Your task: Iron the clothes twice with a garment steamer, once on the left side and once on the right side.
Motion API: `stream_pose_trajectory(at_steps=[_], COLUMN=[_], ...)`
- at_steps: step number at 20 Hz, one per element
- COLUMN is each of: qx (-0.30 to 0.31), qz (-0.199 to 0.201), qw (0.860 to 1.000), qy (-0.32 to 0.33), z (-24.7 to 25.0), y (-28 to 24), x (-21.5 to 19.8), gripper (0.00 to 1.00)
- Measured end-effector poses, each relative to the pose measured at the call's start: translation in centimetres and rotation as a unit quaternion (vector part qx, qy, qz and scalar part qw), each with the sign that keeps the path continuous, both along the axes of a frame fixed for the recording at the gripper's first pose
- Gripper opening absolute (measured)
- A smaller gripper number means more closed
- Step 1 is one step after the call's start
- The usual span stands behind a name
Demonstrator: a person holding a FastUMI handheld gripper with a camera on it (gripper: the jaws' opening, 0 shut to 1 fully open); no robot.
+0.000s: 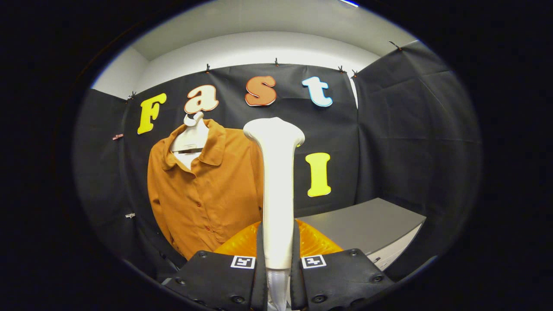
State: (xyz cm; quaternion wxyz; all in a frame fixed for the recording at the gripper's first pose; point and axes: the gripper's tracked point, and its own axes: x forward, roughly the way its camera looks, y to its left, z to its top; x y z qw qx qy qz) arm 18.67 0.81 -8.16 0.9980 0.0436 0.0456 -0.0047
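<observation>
White steamer [276,181] stands clamped upright between the tongs [276,276], its head well short of the orange shirt [203,190] hanging on the wall beyond, so seemingly neither side is ironed yet.

— Where is my camera sitting?

— It rides on the gripper [277,276], low behind the two fingers [216,276], looking forward and slightly up along them.

— How near am I to things?

— The white steamer [276,181] clamped between the fingers stands right before my lens. The orange shirt [203,190] hangs beyond it, near, toward the left; the grey table [367,224] lies ahead on the right.
</observation>
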Motion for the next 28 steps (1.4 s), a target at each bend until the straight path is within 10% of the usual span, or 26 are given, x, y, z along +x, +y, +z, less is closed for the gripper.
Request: stream_pose_trajectory(at_steps=[28], qx=[-0.099], qz=[0.03], qw=[0.994], qy=[0.047], z=[-10.8], y=[10.0], x=[8.6], gripper=[0.24])
